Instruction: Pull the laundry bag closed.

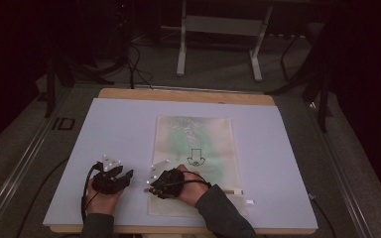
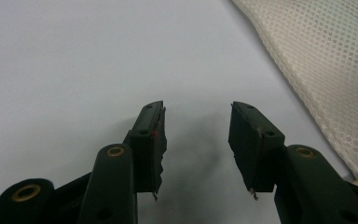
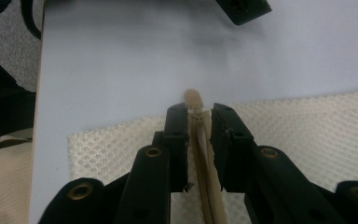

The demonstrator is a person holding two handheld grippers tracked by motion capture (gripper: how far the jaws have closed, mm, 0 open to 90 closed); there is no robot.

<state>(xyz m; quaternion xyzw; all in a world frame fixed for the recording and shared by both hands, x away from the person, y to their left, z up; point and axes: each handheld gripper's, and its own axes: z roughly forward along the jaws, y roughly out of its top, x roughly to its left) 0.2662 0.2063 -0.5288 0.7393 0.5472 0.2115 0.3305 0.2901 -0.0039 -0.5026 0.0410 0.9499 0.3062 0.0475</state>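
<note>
A white mesh bag (image 1: 213, 158) lies flat on the pale blue mat (image 1: 119, 129), with a green garment (image 1: 186, 144) showing through it. My right gripper (image 1: 151, 184) sits at the bag's near left corner, pointing left. Its jaws (image 3: 199, 108) stand close together on a beige strip (image 3: 205, 177) that runs along the mesh (image 3: 307, 126), and the pads touch the strip's two sides. My left gripper (image 1: 115, 171) rests on the mat left of the bag, open (image 2: 196, 106), with bare mat between its jaws. The bag's edge (image 2: 317, 60) lies to its right.
A small white tab (image 1: 249, 202) lies by the bag's near right corner. The mat covers a wooden tabletop (image 1: 183, 95), with wide mat left, right and beyond the bag. A metal frame (image 1: 218, 39) stands on the floor behind the table. The other gripper's jaw (image 3: 244, 9) shows ahead.
</note>
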